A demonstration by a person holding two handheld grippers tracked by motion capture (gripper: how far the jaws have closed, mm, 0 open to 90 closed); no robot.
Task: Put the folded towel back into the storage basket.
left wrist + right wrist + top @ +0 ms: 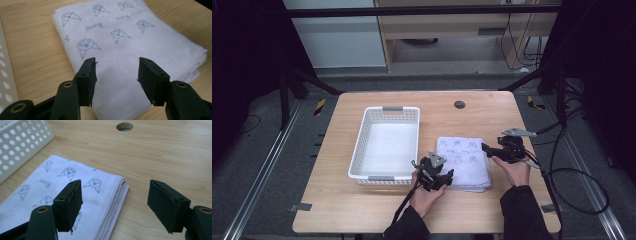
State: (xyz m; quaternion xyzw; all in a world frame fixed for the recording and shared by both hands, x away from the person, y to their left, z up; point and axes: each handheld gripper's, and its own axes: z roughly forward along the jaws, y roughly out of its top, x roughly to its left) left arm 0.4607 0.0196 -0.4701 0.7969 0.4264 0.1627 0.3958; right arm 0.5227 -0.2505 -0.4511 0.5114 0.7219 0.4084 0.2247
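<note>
A folded pale lilac cloth printed with small cartoon faces lies flat on the wooden table, right of a white basket. My left gripper is at the cloth's near left corner, open, its jaws hovering over the cloth with nothing between them. My right gripper is at the cloth's right edge, open, one jaw over the folded cloth and the other over bare wood. In the left gripper view its own gripper stands wide; the right gripper likewise.
The white perforated basket with grey handles stands left of the cloth, nothing inside it. A round cable hole is in the table near the far edge. Cables trail off the table's right side.
</note>
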